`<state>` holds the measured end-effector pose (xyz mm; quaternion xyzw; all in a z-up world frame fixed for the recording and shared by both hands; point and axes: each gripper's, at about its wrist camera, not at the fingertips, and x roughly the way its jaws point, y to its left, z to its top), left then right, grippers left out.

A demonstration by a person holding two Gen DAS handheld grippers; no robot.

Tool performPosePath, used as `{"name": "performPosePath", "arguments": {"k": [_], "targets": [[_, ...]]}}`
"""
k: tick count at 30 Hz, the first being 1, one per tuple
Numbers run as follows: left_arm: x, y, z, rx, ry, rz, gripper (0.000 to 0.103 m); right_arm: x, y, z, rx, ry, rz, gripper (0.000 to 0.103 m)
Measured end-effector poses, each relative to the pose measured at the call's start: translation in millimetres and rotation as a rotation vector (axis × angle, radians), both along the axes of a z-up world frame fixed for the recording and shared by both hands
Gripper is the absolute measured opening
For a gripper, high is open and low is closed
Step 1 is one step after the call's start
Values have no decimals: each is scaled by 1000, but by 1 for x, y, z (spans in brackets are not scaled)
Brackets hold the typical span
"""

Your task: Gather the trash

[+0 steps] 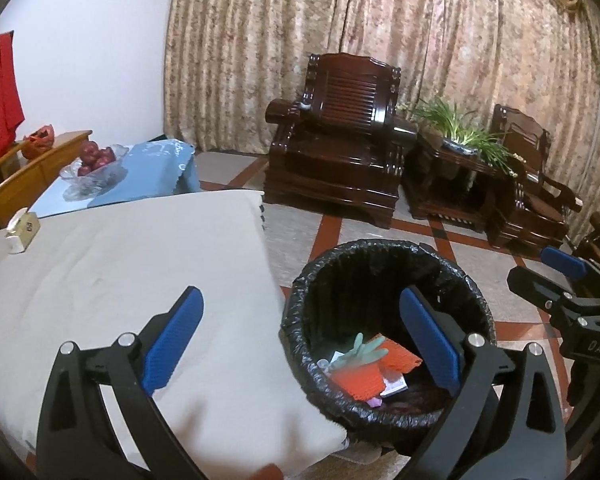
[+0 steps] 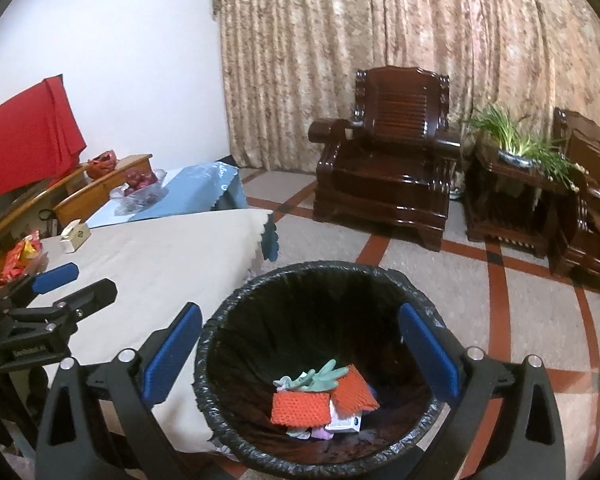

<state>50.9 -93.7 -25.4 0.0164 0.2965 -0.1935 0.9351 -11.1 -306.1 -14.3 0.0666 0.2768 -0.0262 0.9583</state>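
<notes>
Several pieces of trash already lie at the bottom of the bin (image 2: 324,364), which is lined with a black bag and stands on the tiled floor just beside the cloth-covered counter (image 2: 160,264): two orange mesh pads (image 2: 300,408), a pale green glove (image 2: 320,376), a small white-and-blue packet (image 2: 346,422) and some paler scraps under them.

The right gripper (image 2: 300,356) hangs over the bin mouth with its blue pads spread wide and nothing between them. The left gripper (image 1: 300,340) is likewise spread and empty, one finger over the counter's corner and the other over the bin rim.

Judging from this, most of the collecting looks done: the near part of the beige cloth is bare. At the counter's far left edge the right wrist view shows a small tissue box (image 2: 74,236) and a heap of red and yellow wrappers (image 2: 22,258); the wrappers may be what is left to gather, though I cannot tell whether they count as trash. The fruit bowl (image 1: 94,168) on the blue-covered table beyond seems no part of the job.
</notes>
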Motion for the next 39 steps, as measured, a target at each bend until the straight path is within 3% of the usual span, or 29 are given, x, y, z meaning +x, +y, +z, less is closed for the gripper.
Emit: {"name": "performPosePath", "arguments": {"k": [16, 39], "targets": [[-31, 19, 22, 8, -55, 46, 96, -11, 18, 11, -7, -16, 17, 97], [-43, 29, 28, 7, -78, 67, 96, -13, 31, 20, -24, -27, 35, 97]]}}
